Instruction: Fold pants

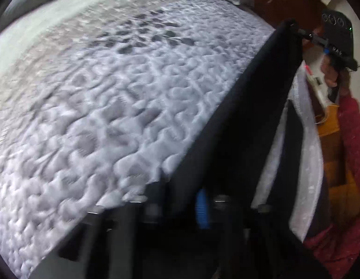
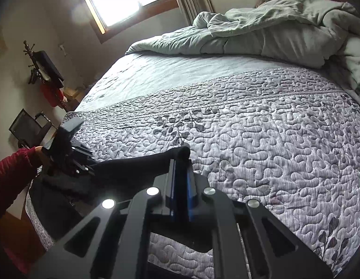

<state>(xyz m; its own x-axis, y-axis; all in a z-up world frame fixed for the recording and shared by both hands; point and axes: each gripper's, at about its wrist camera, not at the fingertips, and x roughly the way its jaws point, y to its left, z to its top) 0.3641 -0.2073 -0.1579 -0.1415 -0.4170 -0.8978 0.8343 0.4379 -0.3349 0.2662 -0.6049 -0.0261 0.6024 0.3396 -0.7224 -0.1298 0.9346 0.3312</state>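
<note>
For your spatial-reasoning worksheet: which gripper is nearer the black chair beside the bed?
Left. The left gripper grips the pants at the bed's edge, just by the black chair; the right gripper sits farther across the quilt.

The quilted bed lies bare across the middle and right of the right wrist frame. A rumpled comforter blocks the upper right, and the black pants (stretched taut) bar the lower left.

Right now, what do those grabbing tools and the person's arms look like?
Each gripper is matte black with silver bolts and blue finger pads: the right gripper, the left gripper. The person's sleeve is a dark red knit.
</note>
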